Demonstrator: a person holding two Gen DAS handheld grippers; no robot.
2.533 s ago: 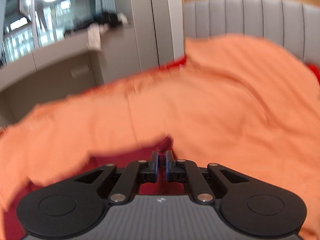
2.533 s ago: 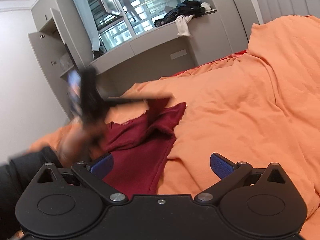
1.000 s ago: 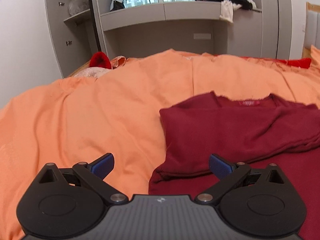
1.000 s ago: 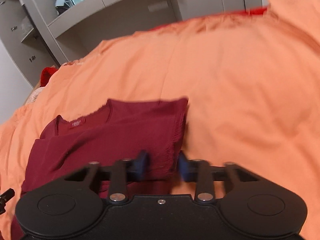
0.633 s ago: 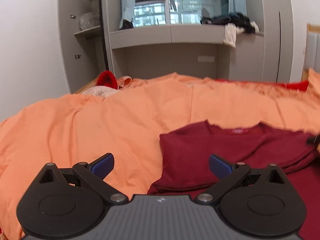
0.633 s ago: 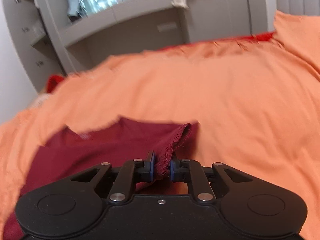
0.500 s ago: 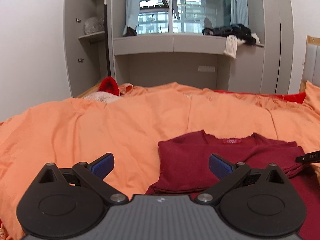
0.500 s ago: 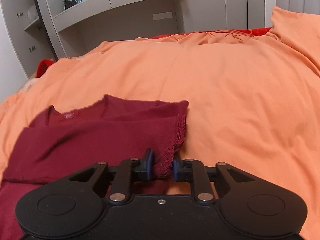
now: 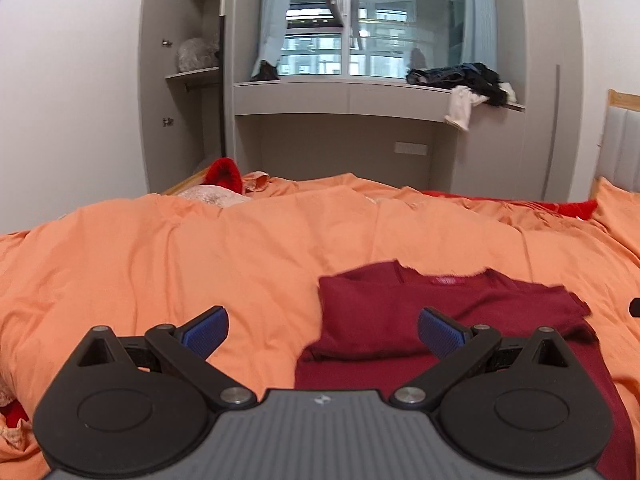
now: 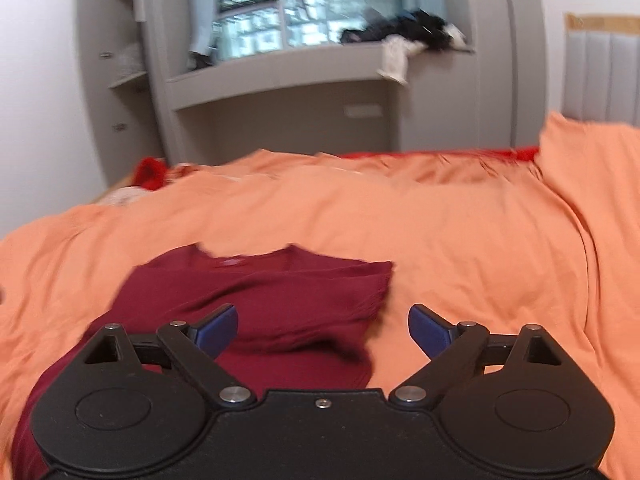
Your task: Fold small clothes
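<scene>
No legible text anywhere.
The small red neck label [image 9: 445,280] on the dark red knit top [image 9: 400,312] carries print too blurred to read.

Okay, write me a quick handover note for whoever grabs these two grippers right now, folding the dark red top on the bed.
Left gripper: open, empty, above the orange bedcover at the top's left edge.
Right gripper: jaws opening, nothing pressed between the pads, above the top's right edge.
Dark red top: flat on the bedcover, neck label at the far end, both sides folded in across the chest.
Done: side folds.
Left: probably fold it end to end into a compact stack; the near hem is hidden behind the grippers.
</scene>
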